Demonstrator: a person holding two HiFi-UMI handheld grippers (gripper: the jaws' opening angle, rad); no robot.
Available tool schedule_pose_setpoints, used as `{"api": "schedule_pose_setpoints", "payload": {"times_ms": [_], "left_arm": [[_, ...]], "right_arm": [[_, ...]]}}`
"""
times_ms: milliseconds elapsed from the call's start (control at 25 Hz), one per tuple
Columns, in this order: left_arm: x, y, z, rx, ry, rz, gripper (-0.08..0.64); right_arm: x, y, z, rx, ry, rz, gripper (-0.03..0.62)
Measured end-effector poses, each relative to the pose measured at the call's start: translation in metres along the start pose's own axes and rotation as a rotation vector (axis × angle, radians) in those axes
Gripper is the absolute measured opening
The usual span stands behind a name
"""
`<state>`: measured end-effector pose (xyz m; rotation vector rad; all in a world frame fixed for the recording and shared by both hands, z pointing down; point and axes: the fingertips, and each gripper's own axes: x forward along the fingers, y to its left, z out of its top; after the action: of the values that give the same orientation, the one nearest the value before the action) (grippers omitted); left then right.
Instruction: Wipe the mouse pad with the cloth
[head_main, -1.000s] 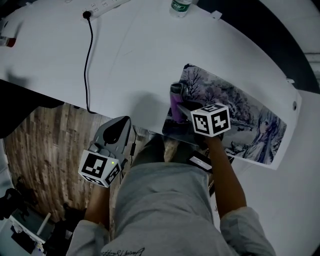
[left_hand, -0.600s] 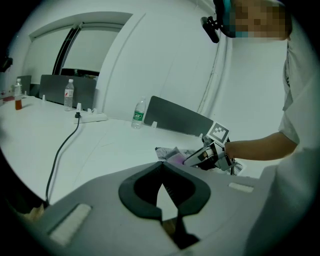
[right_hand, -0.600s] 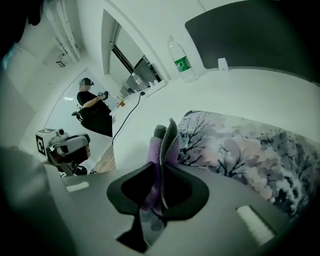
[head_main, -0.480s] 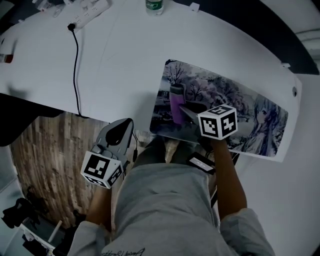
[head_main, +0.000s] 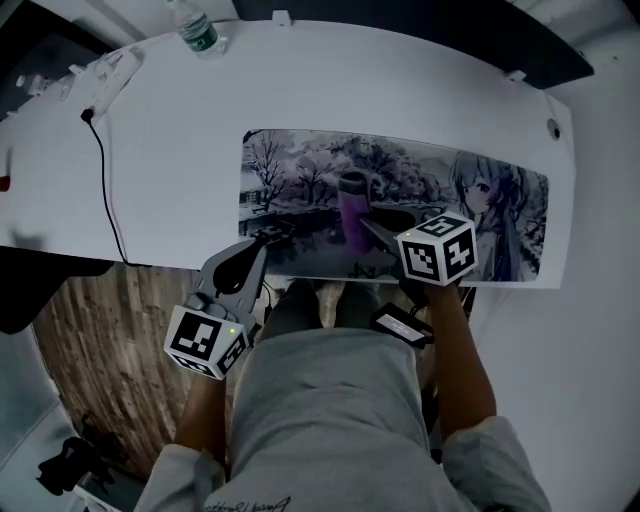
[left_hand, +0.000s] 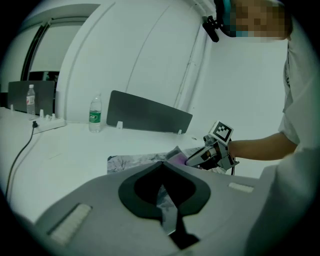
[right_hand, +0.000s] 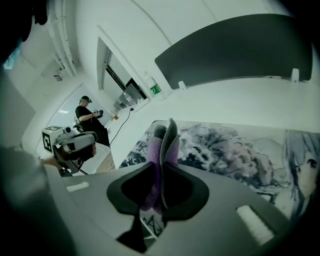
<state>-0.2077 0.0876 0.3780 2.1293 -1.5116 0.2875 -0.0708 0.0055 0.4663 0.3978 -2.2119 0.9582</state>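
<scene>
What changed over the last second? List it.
The right gripper, shut on the purple cloth, slid it along the mouse pad from its left end toward the middle. The left gripper now reaches the pad's near-left corner. The grip on the cloth stayed as it was.

Your head view is dim and grey overall. The white desk (head_main: 330, 90) is its brightest surface, evenly lit without hard glare, and the wooden floor (head_main: 110, 340) below its edge falls dark. Both gripper views have a cool green-blue cast, black vignetting in the corners and strong fisheye bending toward the edges. In your left gripper view the pale wall (left_hand: 150, 50) washes out. In your right gripper view the cloth (right_hand: 151, 165), close to the lens, looks soft, while the mouse pad (right_hand: 225, 145) print stays fairly sharp.
</scene>
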Motion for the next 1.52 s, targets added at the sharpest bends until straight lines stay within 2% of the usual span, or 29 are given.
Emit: {"api": "schedule_pose_setpoints", "payload": {"times_ms": [320,720,920,1320,1520], "left_arm": [[0.068,-0.081,0.022,0.057,0.004,-0.097,0.018],[0.141,-0.171,0.024,0.112,0.043,-0.198,0.020],[0.172,-0.211,0.026,0.136,0.064,-0.244,0.018],[0.212,-0.260,0.025,0.175,0.104,-0.297,0.019],[0.224,-0.272,0.022,0.191,0.122,-0.304,0.020]], "right_arm": [[-0.094,-0.076,-0.032,0.073,-0.059,-0.068,0.071],[-0.198,-0.168,-0.081,0.177,-0.149,-0.166,0.072],[-0.250,-0.212,-0.113,0.220,-0.164,-0.242,0.072],[-0.357,-0.298,-0.191,0.329,-0.172,-0.425,0.072],[-0.383,-0.327,-0.221,0.356,-0.146,-0.473,0.071]]}}
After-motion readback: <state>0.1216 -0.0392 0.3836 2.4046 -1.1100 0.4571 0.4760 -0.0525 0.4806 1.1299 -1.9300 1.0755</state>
